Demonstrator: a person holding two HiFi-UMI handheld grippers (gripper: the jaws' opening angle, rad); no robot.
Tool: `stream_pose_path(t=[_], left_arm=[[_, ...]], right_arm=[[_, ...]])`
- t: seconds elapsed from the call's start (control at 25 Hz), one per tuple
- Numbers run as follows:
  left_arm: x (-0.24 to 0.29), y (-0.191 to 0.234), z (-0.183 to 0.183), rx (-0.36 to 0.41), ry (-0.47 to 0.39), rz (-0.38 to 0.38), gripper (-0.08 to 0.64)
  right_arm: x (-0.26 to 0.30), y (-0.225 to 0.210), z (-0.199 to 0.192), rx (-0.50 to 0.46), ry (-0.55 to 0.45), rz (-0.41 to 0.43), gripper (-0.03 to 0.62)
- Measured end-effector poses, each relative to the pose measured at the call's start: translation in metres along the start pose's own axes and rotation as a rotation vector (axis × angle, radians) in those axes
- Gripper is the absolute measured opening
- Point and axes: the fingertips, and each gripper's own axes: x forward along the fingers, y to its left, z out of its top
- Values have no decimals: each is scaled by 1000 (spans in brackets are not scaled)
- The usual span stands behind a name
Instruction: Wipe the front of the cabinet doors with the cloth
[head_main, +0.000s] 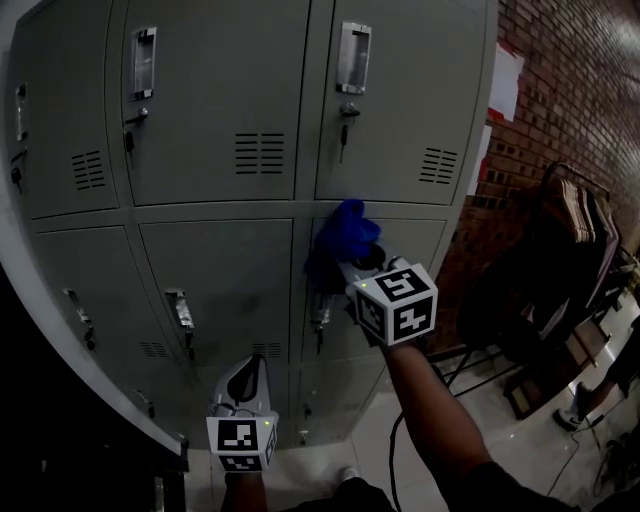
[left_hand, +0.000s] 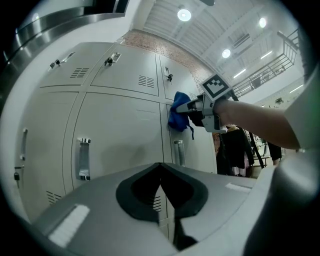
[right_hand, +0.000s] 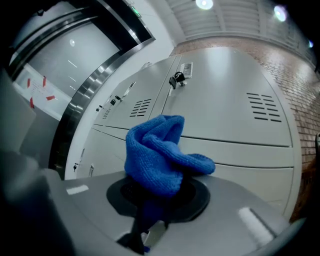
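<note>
Right gripper (head_main: 355, 268): clamped on a bunched blue cloth (right_hand: 160, 155), which bulges out ahead of the jaws.
Cloth position: at the upper left corner of the lower right locker door (head_main: 415, 245), just below the seam under the upper right door (head_main: 400, 110); the left gripper view shows it up against the metal.
Left gripper (head_main: 252, 375): jaws pressed together with nothing between them, held low in front of the lower middle door (head_main: 225, 275), well apart from the cloth.
Lockers: grey metal, with vent slots and recessed handles (head_main: 353, 57).
Right of the lockers: a brick wall (head_main: 570, 90).
</note>
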Motion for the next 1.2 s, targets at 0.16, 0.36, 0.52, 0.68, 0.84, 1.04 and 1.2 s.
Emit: stream_pose_path(t=[0.16, 0.36, 0.52, 0.68, 0.84, 1.04, 1.2], left_arm=[[0, -1, 0, -4, 1, -3, 17], [3, -13, -3, -3, 9, -36, 17], [2, -16, -5, -1, 11, -43, 17], [2, -15, -6, -4, 10, -36, 17], [5, -20, -6, -5, 12, -48, 17], [9, -27, -5, -5, 9, -62, 17], [11, -30, -1, -4, 2, -66, 17]], right_arm=[[-9, -20, -5, 1, 8, -23, 81], [-29, -56, -15, 9, 37, -64, 81], [-47, -93, -24, 14, 53, -116, 81], [-63, -126, -32, 22, 77, -151, 81], [-75, -148, -38, 12, 107, -174, 81], [-88, -171, -45, 18, 115, -207, 81], [-90, -172, -46, 8, 106, -221, 81]])
